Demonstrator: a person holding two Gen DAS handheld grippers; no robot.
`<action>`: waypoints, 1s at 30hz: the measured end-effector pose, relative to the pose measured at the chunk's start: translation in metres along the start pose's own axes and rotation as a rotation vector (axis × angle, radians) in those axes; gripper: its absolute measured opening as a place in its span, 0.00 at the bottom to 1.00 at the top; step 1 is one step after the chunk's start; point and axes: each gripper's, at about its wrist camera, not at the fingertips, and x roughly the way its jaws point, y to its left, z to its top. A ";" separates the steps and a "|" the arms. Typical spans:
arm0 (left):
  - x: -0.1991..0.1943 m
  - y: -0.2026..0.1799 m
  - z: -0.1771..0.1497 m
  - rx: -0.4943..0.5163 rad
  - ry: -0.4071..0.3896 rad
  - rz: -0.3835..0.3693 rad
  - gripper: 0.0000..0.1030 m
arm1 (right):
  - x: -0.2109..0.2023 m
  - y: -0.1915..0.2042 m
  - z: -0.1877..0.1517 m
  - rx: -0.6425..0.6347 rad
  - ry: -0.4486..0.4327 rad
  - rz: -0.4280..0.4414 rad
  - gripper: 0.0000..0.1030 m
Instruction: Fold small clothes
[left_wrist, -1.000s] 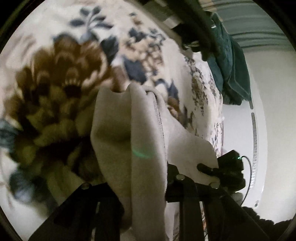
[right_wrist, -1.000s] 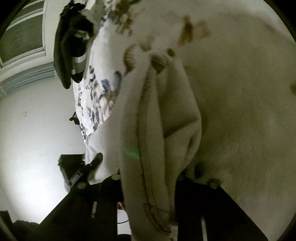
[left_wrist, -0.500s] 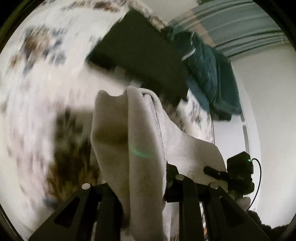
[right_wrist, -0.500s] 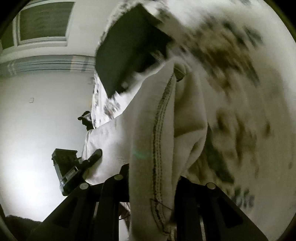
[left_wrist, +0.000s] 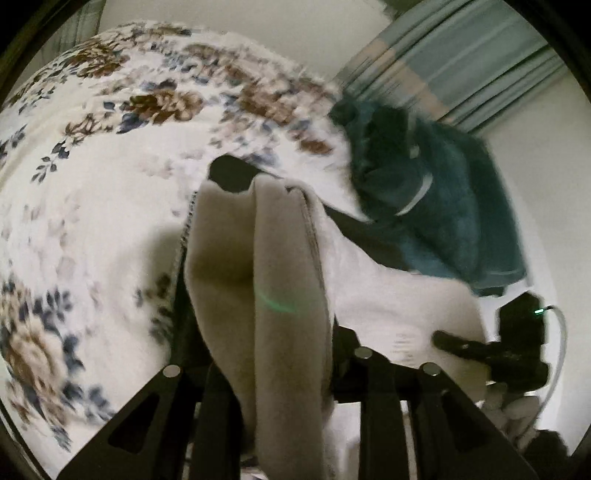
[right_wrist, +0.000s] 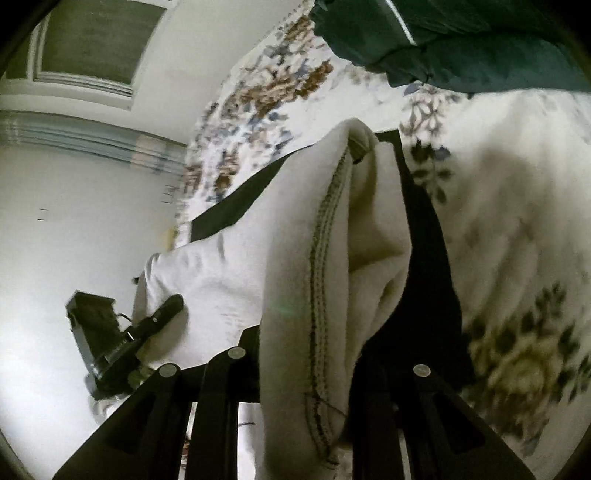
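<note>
Left gripper (left_wrist: 280, 369): I am pinching a bunched corner of the cream garment (left_wrist: 288, 258) between my fingers, so the cloth is hanging over them and hiding the tips.

Right gripper (right_wrist: 306, 387): I am clamping the opposite corner, the stitched hem (right_wrist: 321, 258) running up the fold at 12 o'clock from my jaws.

Why held so: I am gripping both corners to keep the top edge stretched between my hands, which I judge is letting the body of the cloth hang straight before I lay it down for a fold.

Where the garment is: it is lifted off the floral bedspread (left_wrist: 92, 166), spanning from one gripper to the other; in the left view its far end is reaching toward 3 o'clock, where my other gripper is showing.

Dark cloth (right_wrist: 424, 277): a black piece is lying close behind the garment; I cannot tell whether it is touching.

Teal pile (left_wrist: 436, 206): it is sitting on the bed at 1 o'clock in the left view, near the curtain (left_wrist: 461, 62).

Open room: the bedspread toward 9 o'clock in the left view is looking the freest for spreading.

Edges: the bed's edge is falling away toward the wall (right_wrist: 92, 229) at 9 o'clock in the right view, so I am judging I should lower well inside it.
</note>
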 end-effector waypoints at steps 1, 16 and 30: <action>0.007 0.003 0.002 0.001 0.025 0.019 0.22 | 0.006 0.002 0.005 -0.016 0.005 -0.044 0.19; -0.012 -0.023 -0.048 0.114 0.022 0.478 0.98 | -0.024 0.013 -0.047 -0.111 0.011 -0.717 0.91; -0.152 -0.137 -0.118 0.215 -0.152 0.544 0.98 | -0.175 0.127 -0.157 -0.222 -0.267 -0.824 0.98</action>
